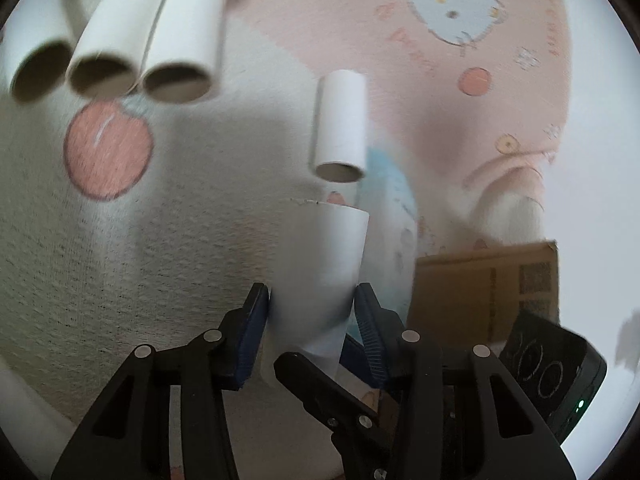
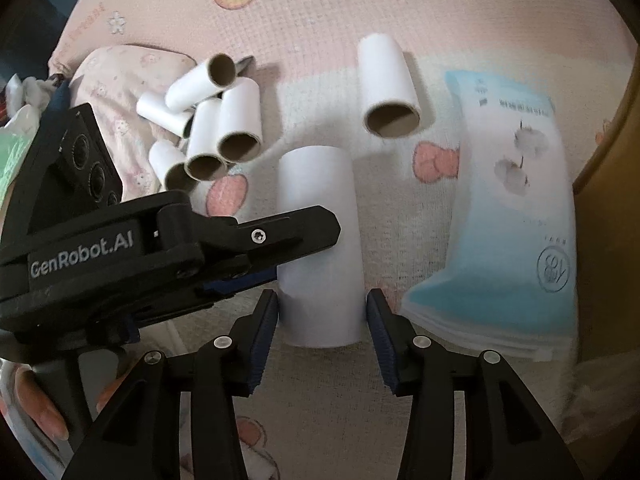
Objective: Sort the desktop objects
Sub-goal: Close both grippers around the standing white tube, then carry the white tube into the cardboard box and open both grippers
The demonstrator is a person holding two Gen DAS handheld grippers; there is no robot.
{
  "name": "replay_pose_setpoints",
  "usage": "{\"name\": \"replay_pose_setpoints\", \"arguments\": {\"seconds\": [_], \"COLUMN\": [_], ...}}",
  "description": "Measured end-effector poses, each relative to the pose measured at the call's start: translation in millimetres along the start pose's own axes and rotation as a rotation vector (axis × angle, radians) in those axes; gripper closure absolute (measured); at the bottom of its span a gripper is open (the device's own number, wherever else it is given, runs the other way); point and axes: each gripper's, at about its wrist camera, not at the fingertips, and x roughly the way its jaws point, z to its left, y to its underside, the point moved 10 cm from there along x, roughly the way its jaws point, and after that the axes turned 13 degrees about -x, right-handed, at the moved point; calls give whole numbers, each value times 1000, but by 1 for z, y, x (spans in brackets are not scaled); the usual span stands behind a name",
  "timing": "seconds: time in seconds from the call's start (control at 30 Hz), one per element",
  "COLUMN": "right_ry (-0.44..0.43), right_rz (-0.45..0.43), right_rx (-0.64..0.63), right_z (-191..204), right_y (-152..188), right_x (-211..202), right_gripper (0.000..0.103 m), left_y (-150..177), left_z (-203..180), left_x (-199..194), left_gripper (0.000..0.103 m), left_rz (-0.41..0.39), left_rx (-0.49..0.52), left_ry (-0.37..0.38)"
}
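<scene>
Here we see the left claw (image 1: 312, 300) coming in from the left side and pointing down at a slant. It is clenched on a white paper tube (image 2: 320, 200): in its own view the blue pads lie against both sides of the tube. In the right wrist view one black finger of this claw crosses in front of the tube. Low on the left, the fingertips of a hand (image 2: 44, 412) curl around the handle.

The right claw (image 2: 322, 308) points more steeply down and stands around the near end of the same tube. It is released, with a thin gap at each pad.

The tube and both claws are over a soft printed cloth (image 2: 360, 4), pink and white, with cartoon fruits and letters on it. We cannot tell what is under this cloth.

On the left, a pile of tubes (image 2: 208, 128) lies partly on a pink flowered pouch (image 2: 120, 76). In the middle, a single tube (image 2: 388, 88) lies apart, beyond the held one. To the right lies a flat blue and white packet (image 2: 500, 220). At the far right is a brown cardboard box (image 1: 480, 292); its inside is not visible to us.
</scene>
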Motion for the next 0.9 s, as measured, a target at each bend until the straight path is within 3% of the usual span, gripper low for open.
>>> {"name": "replay_pose_setpoints", "arguments": {"seconds": [0.27, 0.43, 0.67, 0.9], "right_ry": [52, 42, 50, 72], "right_rz": [-35, -115, -265, -405], "right_rx": [-86, -89, -128, -124], "right_z": [9, 13, 20, 4], "right_y": [-6, -11, -25, -35], "right_x": [-32, -65, -129, -187], "right_gripper": [60, 60, 60, 60], "left_y": [23, 42, 63, 86], "left_z": [-44, -80, -133, -179], "left_x": [-25, -51, -88, -94], "left_gripper": [54, 54, 54, 54], "left_rz": [-7, -41, -103, -117], "left_rx": [178, 333, 473, 602], "left_ry": [11, 24, 49, 29]}}
